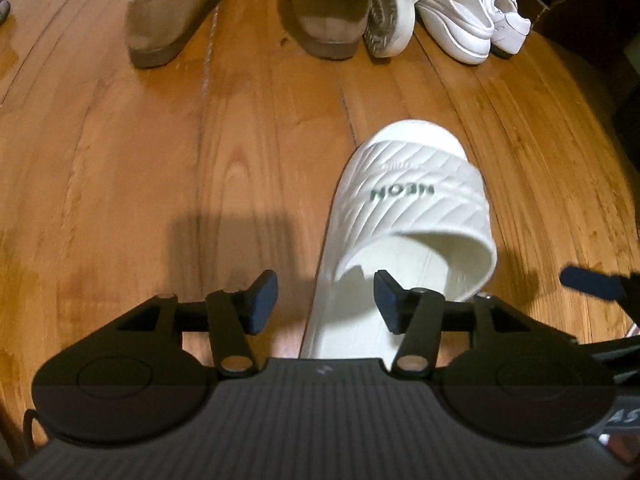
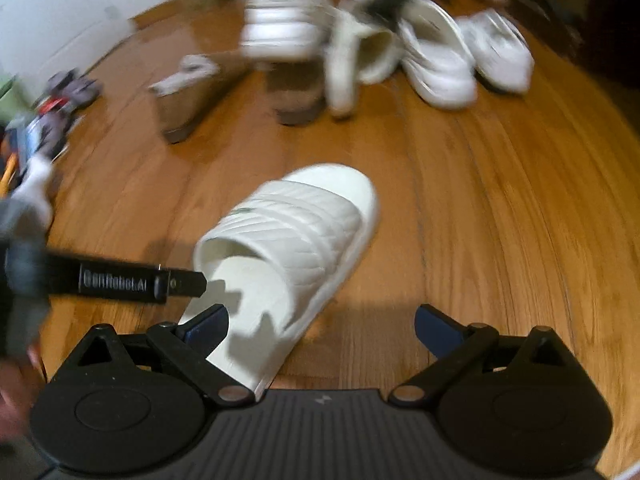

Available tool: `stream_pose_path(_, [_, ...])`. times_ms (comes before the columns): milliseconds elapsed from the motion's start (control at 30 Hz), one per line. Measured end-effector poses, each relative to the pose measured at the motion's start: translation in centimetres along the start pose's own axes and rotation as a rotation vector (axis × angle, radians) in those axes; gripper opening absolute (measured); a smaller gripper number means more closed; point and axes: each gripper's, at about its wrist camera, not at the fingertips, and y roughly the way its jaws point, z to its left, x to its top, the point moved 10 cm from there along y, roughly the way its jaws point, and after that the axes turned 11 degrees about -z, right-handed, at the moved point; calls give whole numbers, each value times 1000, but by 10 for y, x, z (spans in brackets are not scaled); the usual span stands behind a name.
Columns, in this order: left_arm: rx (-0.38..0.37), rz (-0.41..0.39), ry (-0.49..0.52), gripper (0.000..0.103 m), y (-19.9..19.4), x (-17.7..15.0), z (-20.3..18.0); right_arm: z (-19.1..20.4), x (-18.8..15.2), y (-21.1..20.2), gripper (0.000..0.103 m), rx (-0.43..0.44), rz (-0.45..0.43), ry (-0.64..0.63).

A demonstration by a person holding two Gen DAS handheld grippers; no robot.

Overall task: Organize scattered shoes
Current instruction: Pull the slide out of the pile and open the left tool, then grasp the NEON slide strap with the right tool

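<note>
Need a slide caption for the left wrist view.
Left gripper, jaws open, above a ribbed white slide sandal on the wooden floor.

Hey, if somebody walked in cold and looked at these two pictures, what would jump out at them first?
Probably the white slide sandal lying alone on the wooden floor, printed lettering on its strap, heel toward both cameras. The left gripper hangs open over its heel, and the right gripper stands open beside it. Next, the jumble at the far side: two tan fur-lined slippers and a heap of white shoes.
</note>
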Motion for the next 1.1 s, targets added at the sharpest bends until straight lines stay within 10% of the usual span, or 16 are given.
stream_pose_path(233, [-12, 10, -3, 64, -11, 1, 10, 10, 24, -3, 96, 44, -148, -175])
stream_pose_path(333, [-9, 27, -13, 65, -8, 0, 12, 18, 25, 11, 67, 21, -111, -305])
stream_pose_path(1000, [-42, 39, 21, 71, 4, 10, 7, 31, 27, 106, 95, 185, 99, -597])
stream_pose_path(1100, [-39, 44, 27, 71, 4, 8, 5, 32, 30, 102, 86, 200, 67, -526])
